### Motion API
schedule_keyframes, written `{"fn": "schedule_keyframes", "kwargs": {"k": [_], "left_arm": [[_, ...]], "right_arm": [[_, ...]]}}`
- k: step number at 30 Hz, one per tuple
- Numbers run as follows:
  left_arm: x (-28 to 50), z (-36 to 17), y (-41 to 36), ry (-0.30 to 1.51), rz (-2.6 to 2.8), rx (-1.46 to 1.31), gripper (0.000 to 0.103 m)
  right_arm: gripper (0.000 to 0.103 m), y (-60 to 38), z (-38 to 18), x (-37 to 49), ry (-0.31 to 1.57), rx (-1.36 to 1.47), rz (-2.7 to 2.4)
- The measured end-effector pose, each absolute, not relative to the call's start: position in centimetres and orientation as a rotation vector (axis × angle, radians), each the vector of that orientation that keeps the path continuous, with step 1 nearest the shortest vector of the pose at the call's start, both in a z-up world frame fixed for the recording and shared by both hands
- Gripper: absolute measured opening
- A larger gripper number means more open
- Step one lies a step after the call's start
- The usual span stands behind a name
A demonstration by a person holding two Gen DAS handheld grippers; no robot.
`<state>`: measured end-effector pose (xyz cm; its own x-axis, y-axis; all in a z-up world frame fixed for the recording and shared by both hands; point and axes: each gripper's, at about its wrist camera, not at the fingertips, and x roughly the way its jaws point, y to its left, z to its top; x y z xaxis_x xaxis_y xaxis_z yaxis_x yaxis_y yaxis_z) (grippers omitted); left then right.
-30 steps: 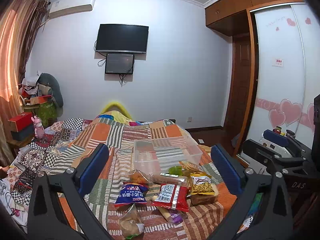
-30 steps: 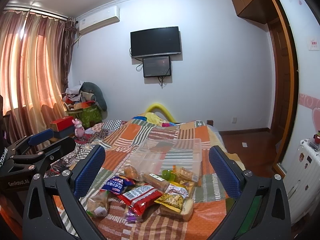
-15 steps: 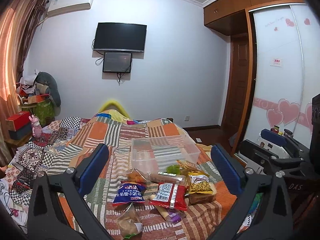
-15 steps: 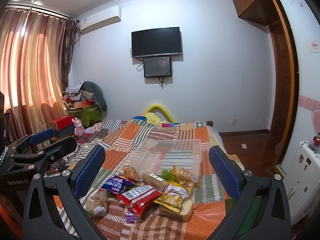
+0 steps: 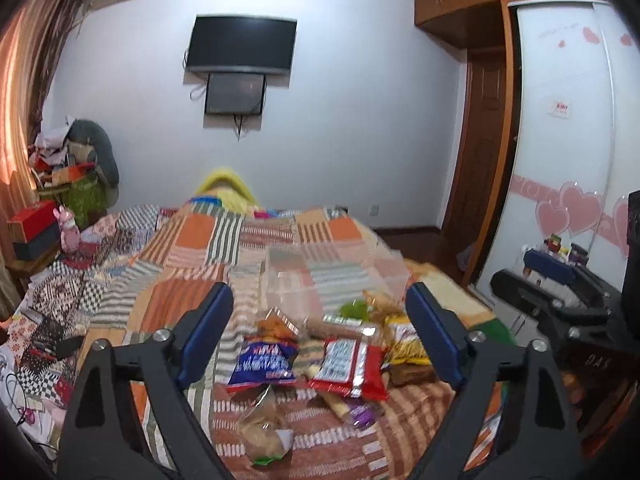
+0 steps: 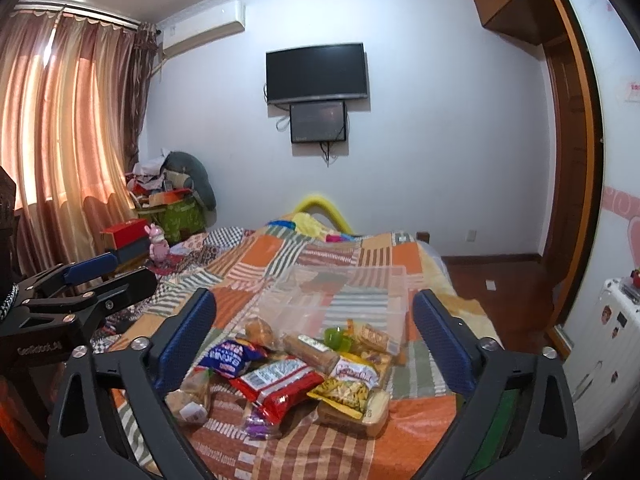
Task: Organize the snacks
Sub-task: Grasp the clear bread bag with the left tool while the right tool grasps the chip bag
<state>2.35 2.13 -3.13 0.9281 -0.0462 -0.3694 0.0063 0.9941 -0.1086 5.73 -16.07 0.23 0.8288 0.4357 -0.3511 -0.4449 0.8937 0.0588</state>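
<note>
Patchwork quilt (image 6: 280, 256) carried snack packets (image 6: 280, 380) before a clear bin (image 6: 340, 300); left gripper (image 5: 320, 336) and right gripper (image 6: 314, 340) gaped wide, empty.

A patchwork quilt (image 6: 280, 264) of orange and striped squares covers the bed. On the far wall hangs a dark television (image 6: 317, 73) with a smaller screen (image 6: 318, 122) just below it, a cable dangling beneath. An air conditioner (image 6: 204, 28) sits high on the wall beside peach curtains (image 6: 60, 128). Left of the bed — a red box (image 6: 125, 232), a pink rabbit toy (image 6: 157, 242) and a heap of clutter (image 6: 168, 188). On the right, a wardrobe door (image 5: 576, 128) carries pink hearts.
</note>
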Motion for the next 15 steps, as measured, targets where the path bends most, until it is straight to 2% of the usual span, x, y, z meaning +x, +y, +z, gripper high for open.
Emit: {"fn": "schedule_keyframes", "kwargs": {"k": [3, 7, 15], "left_arm": [[3.5, -5.2, 3.5, 0.461, 0.000, -0.098, 0.086], [5.4, -8.5, 5.6, 0.602, 0.006, -0.114, 0.081], [7.3, -14.8, 8.1, 0.820, 0.018, -0.163, 0.083]], "right_arm": [[0.085, -16.3, -0.9, 6.6, 0.426, -0.023, 0.474], [0.080, -16.9, -2.5, 7.9, 0.505, -0.023, 0.462], [0.080, -18.0, -6.2, 10.1, 0.669, -0.031, 0.407]]}}
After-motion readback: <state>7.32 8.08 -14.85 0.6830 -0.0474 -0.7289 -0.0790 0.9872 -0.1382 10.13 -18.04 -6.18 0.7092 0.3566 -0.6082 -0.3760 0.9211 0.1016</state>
